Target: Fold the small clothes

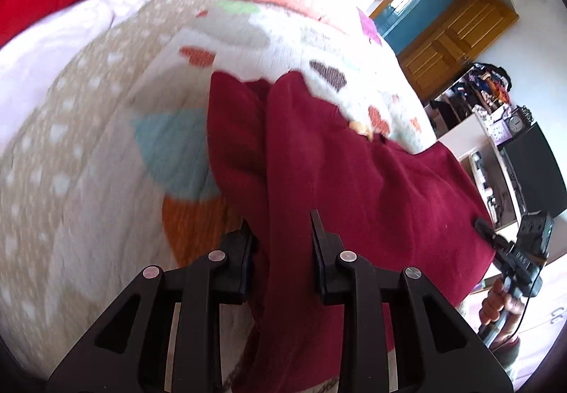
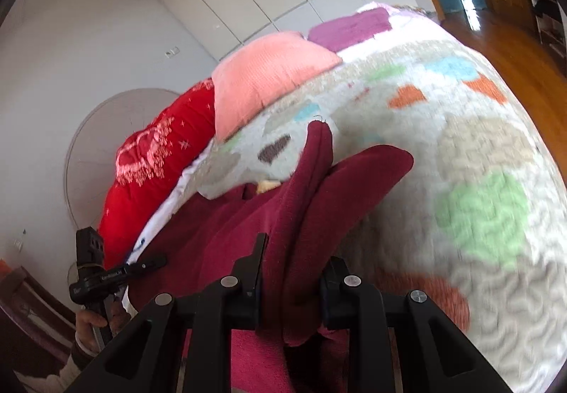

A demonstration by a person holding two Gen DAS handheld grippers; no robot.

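Note:
A dark red knit garment (image 1: 354, 187) hangs stretched between both grippers above the bed. My left gripper (image 1: 281, 226) is shut on one edge of it, with cloth bunched between the fingers. My right gripper (image 2: 294, 251) is shut on the other edge of the garment (image 2: 312, 201), with two folds of cloth rising past the fingers. The right gripper also shows at the far right of the left wrist view (image 1: 496, 240), gripping the cloth's corner. The left gripper shows at the lower left of the right wrist view (image 2: 152, 263).
The bed is covered by a pale blanket with coloured hearts (image 1: 106, 152) (image 2: 478, 180). A pink pillow (image 2: 269, 74) and a red quilt (image 2: 156, 159) lie at the head. A wooden door (image 1: 457, 31) and cluttered shelves (image 1: 496, 116) stand beyond the bed.

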